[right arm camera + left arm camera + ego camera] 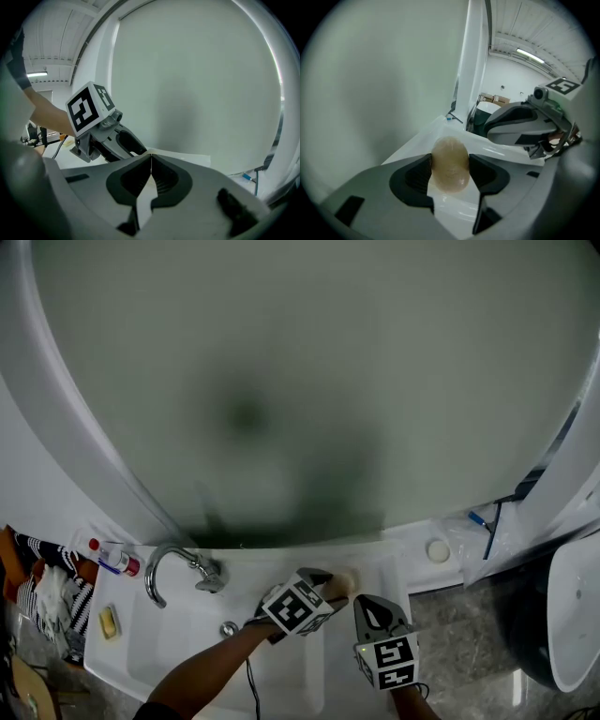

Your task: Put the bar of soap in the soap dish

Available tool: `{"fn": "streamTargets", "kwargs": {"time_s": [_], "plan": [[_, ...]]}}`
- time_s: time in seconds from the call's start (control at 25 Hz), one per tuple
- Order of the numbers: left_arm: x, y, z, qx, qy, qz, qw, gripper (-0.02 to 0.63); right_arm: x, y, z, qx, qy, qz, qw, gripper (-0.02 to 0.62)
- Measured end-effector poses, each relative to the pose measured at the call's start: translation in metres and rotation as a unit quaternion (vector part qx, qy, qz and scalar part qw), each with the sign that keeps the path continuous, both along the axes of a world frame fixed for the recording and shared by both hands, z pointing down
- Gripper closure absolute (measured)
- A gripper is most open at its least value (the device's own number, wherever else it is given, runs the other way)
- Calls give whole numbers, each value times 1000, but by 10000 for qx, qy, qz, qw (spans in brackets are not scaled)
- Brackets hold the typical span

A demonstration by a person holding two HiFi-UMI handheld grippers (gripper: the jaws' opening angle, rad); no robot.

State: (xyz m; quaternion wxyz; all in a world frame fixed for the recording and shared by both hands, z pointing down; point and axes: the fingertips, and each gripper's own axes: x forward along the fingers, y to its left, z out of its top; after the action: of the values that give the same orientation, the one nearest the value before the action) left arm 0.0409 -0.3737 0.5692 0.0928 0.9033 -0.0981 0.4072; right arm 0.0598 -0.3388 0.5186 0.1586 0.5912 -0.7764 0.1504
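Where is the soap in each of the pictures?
Head view: the soap is low and right of centre, at the tip of the left gripper.
Left gripper view: the soap is low in the centre, pinched between that gripper's jaws.
Right gripper view: the soap is not visible.
Shared landmark: the big round grey-green panel.

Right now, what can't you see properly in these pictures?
1. Soap: in the head view it is mostly hidden behind the left gripper holding it.
2. Soap dish: in the head view, the small round thing might be it, but it is too small to tell.
3. Bottle: in the head view, its label is too small to read.
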Motion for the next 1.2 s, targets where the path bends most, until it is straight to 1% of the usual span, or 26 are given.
{"fn": "streamTargets", "kwargs": {"time_s": [0.12, 0.2, 0.36, 0.6, 0.72, 0.8, 0.92, 1.0, 1.2], "plan": [[2, -8, 13, 85, -406, 141, 9990, 348, 7, -6, 7, -65, -81, -74, 9999, 583], [5, -12, 20, 140, -597, 264, 9978, 348, 11, -9, 10, -88, -122, -121, 9998, 583], [13, -18, 33, 323, -936, 646, 9930, 348, 18, -13, 17, -160, -135, -194, 9996, 583], [17, -30, 49, 510, -1473, 1221, 9802, 348, 25, -17, 26, -245, -163, -216, 9993, 583], [19, -35, 56, 666, -1701, 1527, 9712, 348, 28, -17, 30, -292, -180, -194, 9992, 583], [22, -34, 57, 711, -1777, 1723, 9663, 348, 30, -17, 33, -318, -190, -161, 9992, 583], [24, -29, 63, 629, -1865, 1931, 9612, 348, 33, -16, 37, -366, -193, -114, 9991, 583], [23, -28, 68, 650, -1959, 2051, 9567, 348, 34, -17, 38, -384, -216, -103, 9990, 583], [25, -30, 73, 661, -2063, 2152, 9522, 348, 36, -17, 38, -401, -247, -57, 9989, 583]]}}
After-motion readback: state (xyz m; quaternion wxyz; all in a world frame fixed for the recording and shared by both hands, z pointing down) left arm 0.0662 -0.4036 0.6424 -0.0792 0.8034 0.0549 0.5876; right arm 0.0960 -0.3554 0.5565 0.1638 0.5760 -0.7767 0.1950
